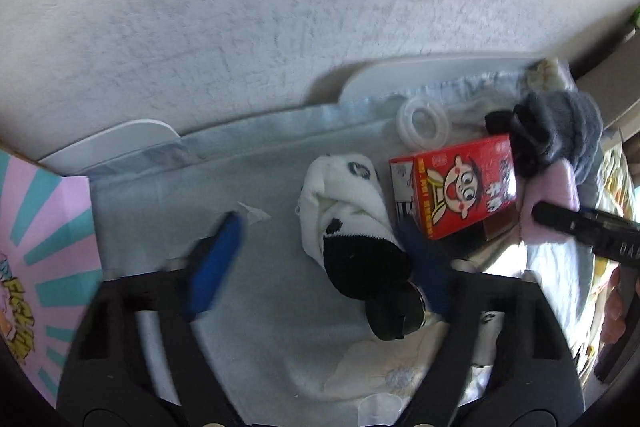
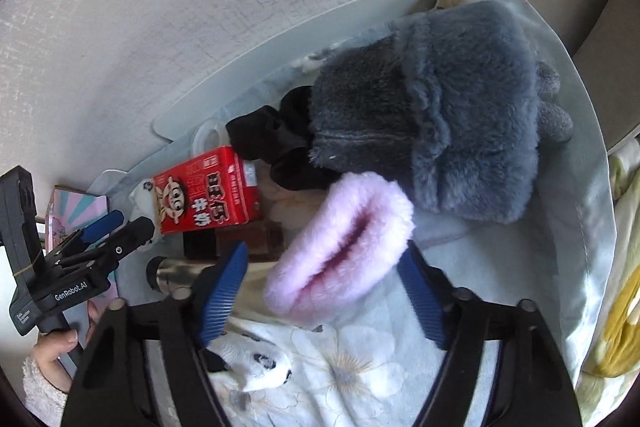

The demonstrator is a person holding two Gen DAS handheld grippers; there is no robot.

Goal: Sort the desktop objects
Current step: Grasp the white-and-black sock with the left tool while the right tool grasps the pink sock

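Pink fleece glove (image 2: 340, 247) lies between the right gripper (image 2: 324, 291) pads, apparently just pinched. The left gripper (image 1: 320, 247) brackets the black-and-white sock (image 1: 352, 223) — contact unclear. Risk: shallow bites on soft pile could slip, dragging the red carton (image 1: 456, 187).

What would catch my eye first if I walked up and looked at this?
Probably the bright red carton with a cartoon face, lying mid-table on the pale cloth. Right beside it a white and black sock sits between the blue jaws of the left gripper. In the right-hand view, a fluffy pink cuff lies between the right gripper's jaws, with a big furry grey glove just behind it.
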